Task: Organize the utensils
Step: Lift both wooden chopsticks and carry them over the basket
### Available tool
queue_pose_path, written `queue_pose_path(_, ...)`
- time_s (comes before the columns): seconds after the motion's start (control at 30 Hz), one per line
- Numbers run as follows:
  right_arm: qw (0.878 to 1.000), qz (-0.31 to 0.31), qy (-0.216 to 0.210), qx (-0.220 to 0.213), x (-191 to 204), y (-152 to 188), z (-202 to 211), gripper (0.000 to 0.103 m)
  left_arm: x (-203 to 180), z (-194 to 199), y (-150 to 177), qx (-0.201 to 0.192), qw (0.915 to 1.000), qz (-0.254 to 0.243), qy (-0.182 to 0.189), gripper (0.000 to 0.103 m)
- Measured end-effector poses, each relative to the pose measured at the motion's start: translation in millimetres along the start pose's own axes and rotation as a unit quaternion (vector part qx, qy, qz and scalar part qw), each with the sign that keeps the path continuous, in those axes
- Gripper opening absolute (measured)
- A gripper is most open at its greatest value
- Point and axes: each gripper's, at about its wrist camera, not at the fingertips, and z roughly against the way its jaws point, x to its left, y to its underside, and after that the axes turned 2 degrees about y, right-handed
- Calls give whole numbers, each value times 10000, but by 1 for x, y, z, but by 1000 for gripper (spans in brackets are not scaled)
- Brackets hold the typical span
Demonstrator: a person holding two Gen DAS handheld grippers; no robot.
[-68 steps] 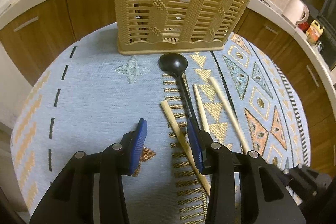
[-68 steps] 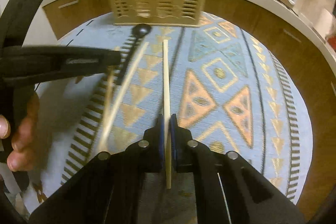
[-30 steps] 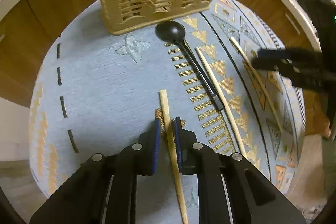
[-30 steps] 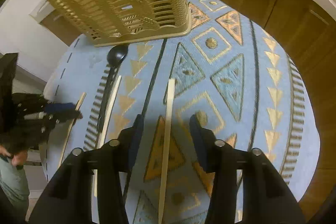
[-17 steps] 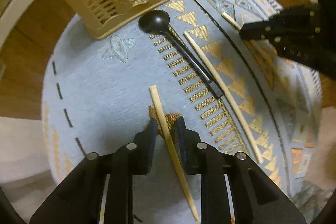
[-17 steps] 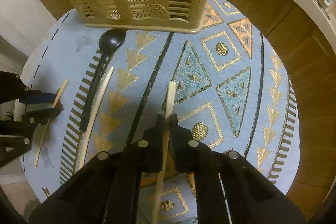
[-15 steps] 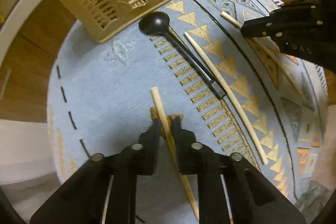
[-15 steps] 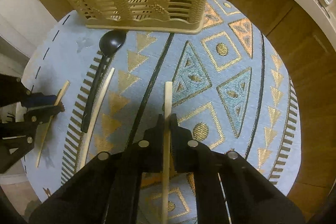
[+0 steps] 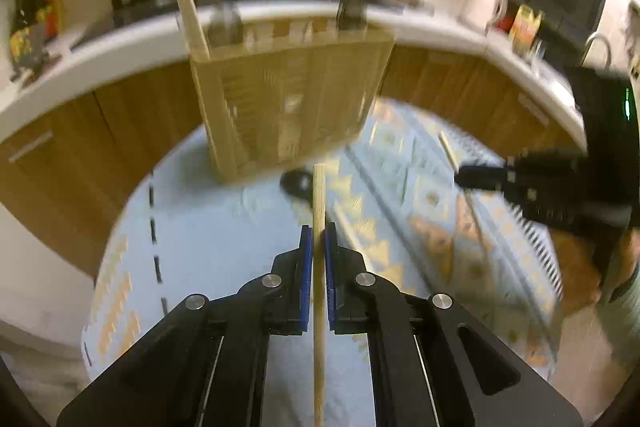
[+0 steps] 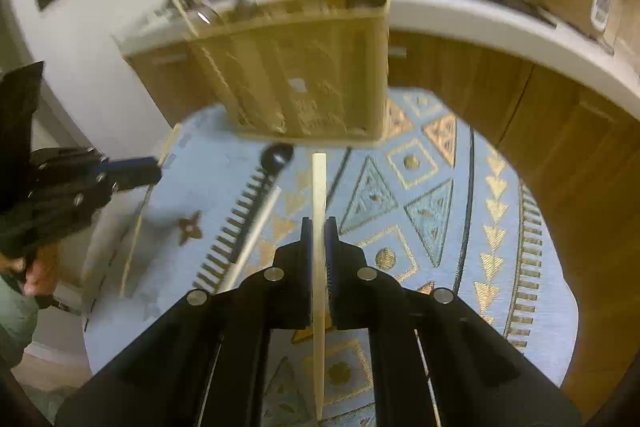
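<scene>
Each hand-held gripper, left (image 9: 315, 245) and right (image 10: 319, 235), is clenching a chopstick (image 9: 319, 211); keeping both pointing at twelve o'clock, toward the basket (image 9: 292, 99), is easing insertion

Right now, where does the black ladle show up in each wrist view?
Left wrist: black ladle, centre, bowl just left of the held chopstick's tip.
Right wrist: its bowl sits upper centre, handle running down-left.
Shared landmark: the beige basket right behind the bowl.

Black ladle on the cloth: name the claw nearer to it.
Left, it seems. The left claw hangs just behind the ladle, its chopstick tip beside the bowl; the right claw sits off to the side across the cloth.
</scene>
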Motion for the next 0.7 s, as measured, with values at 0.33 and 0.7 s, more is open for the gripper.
queue_pose_path(0.33,9857,-124,-691,-1529,9,6,61,5,-13,61,-20,-1532,9882,44,9,4)
queue_pose_path(0.7,9570,-343,-858,-2749,0,-78,91,5,-7,99,-83,-3145,9488,296,-68,4)
